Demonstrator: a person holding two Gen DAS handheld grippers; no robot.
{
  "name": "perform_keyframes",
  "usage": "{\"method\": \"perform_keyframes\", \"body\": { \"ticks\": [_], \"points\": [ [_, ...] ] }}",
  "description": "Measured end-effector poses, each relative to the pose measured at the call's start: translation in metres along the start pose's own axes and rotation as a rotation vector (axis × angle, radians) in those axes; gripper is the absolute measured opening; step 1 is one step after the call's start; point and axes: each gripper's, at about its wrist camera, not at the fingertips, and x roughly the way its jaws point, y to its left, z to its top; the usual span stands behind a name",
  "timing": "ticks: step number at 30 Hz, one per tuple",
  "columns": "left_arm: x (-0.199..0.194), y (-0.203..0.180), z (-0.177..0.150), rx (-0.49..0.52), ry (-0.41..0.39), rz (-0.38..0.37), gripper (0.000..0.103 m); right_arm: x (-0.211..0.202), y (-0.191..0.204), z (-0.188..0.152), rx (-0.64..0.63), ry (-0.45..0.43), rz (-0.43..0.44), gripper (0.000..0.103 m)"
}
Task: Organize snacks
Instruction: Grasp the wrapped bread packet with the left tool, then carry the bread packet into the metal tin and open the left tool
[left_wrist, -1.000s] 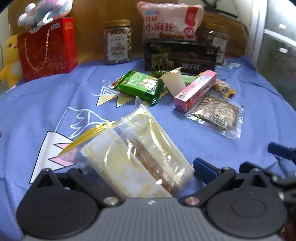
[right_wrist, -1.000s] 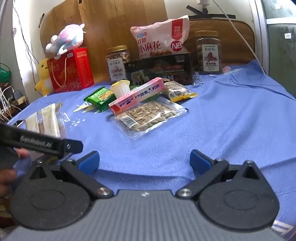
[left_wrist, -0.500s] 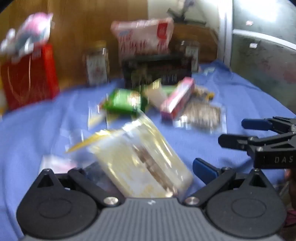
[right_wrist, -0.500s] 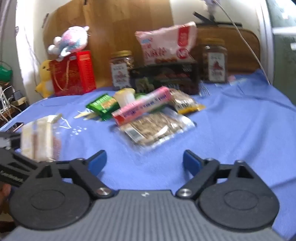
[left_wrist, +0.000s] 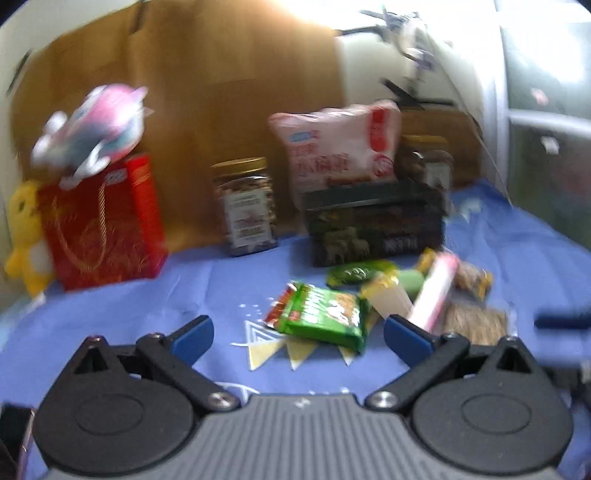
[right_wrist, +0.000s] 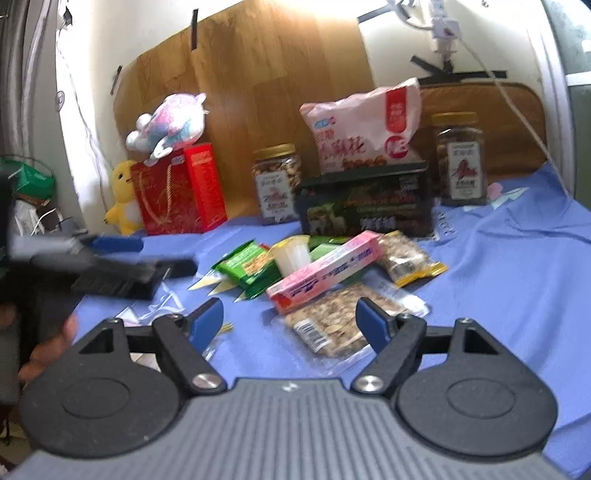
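from the left wrist view we see our left gripper (left_wrist: 298, 332) with jaws spread and bare, blurred snack pile (left_wrist: 373, 302) ahead on the blue worktop (left_wrist: 207, 295), labels unreadable, from the right wrist view our right gripper (right_wrist: 290, 325) jaws spread over the seed packet (right_wrist: 343, 321), pink box (right_wrist: 325, 275) just beyond, left gripper smeared at the left edge

A blue cloth (right_wrist: 498, 295) with white and yellow print covers the desk. Along the back stand a red gift bag (right_wrist: 177, 192), a yellow plush (right_wrist: 123, 197), two nut jars (right_wrist: 277, 184) and a dark box (right_wrist: 365, 206). In front lies a loose heap — green packet (right_wrist: 247, 266), pink box (right_wrist: 325, 273), seed pack (right_wrist: 340, 321), small yellow-edged bag (right_wrist: 406, 258).
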Motion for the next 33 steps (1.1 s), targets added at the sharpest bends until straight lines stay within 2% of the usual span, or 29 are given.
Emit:
{"method": "perform_keyframes", "body": {
  "ticks": [4, 8, 10, 12, 13, 15, 18, 21, 24, 28, 33],
  "points": [
    [-0.019, 0.030, -0.003, -0.083, 0.006, -0.123, 0.102, 0.006, 0.017, -0.006, -0.069, 0.073, 0.137, 0.081],
    [-0.028, 0.047, -0.025, -0.169, 0.131, -0.289, 0.093, 0.019, 0.036, -0.018, -0.163, 0.156, 0.215, 0.080],
    [-0.027, 0.053, -0.038, -0.229, 0.194, -0.369, 0.083, 0.024, 0.044, -0.020, -0.202, 0.179, 0.258, 0.078],
    [-0.021, 0.053, -0.046, -0.270, 0.239, -0.413, 0.067, 0.030, 0.050, -0.022, -0.241, 0.206, 0.293, 0.072],
    [-0.017, 0.052, -0.051, -0.288, 0.259, -0.435, 0.063, 0.033, 0.052, -0.022, -0.258, 0.219, 0.301, 0.069],
    [-0.010, 0.045, -0.060, -0.306, 0.290, -0.455, 0.054, 0.038, 0.057, -0.026, -0.285, 0.233, 0.307, 0.064],
    [-0.004, 0.038, -0.063, -0.304, 0.275, -0.440, 0.055, 0.040, 0.059, -0.025, -0.313, 0.225, 0.289, 0.061],
    [-0.001, 0.035, -0.054, -0.304, 0.247, -0.426, 0.053, 0.043, 0.055, -0.021, -0.298, 0.227, 0.264, 0.050],
    [0.001, 0.031, -0.035, -0.263, 0.209, -0.423, 0.053, 0.048, 0.049, -0.011, -0.278, 0.202, 0.239, 0.048],
    [0.009, 0.025, 0.000, -0.214, 0.137, -0.417, 0.053, 0.053, 0.033, 0.017, -0.228, 0.123, 0.224, 0.048],
    [0.046, 0.013, 0.061, -0.179, 0.065, -0.431, 0.055, 0.068, 0.009, 0.062, -0.233, 0.040, 0.165, 0.048]
  ]
}}
